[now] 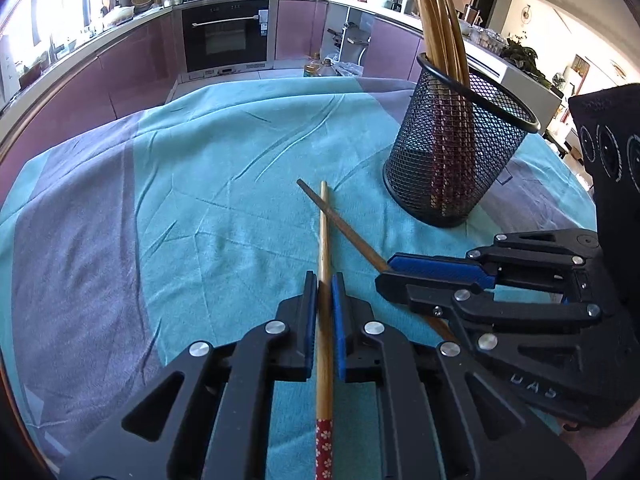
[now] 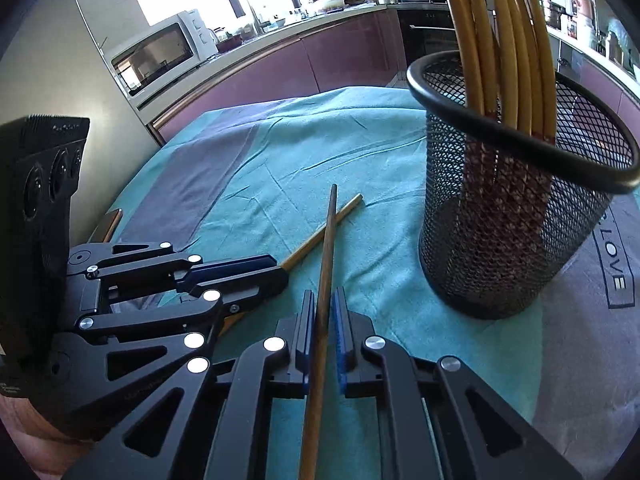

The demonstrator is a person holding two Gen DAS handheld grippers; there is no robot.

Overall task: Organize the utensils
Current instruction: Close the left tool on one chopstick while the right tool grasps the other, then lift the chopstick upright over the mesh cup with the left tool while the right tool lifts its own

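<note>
My left gripper (image 1: 324,280) is shut on a light wooden chopstick (image 1: 323,240) with a red flowered end; it also shows in the right wrist view (image 2: 320,236). My right gripper (image 2: 323,296) is shut on a darker brown chopstick (image 2: 327,248), which also shows in the left wrist view (image 1: 340,228). The two chopsticks cross just above the teal cloth (image 1: 224,184). A black mesh holder (image 1: 452,152) with several chopsticks stands to the right; it is also in the right wrist view (image 2: 512,232). The right gripper appears in the left wrist view (image 1: 384,276), and the left gripper in the right wrist view (image 2: 280,276).
The table is covered by a teal and grey cloth (image 2: 256,168). Kitchen counters, an oven (image 1: 226,36) and a microwave (image 2: 160,52) stand behind the table.
</note>
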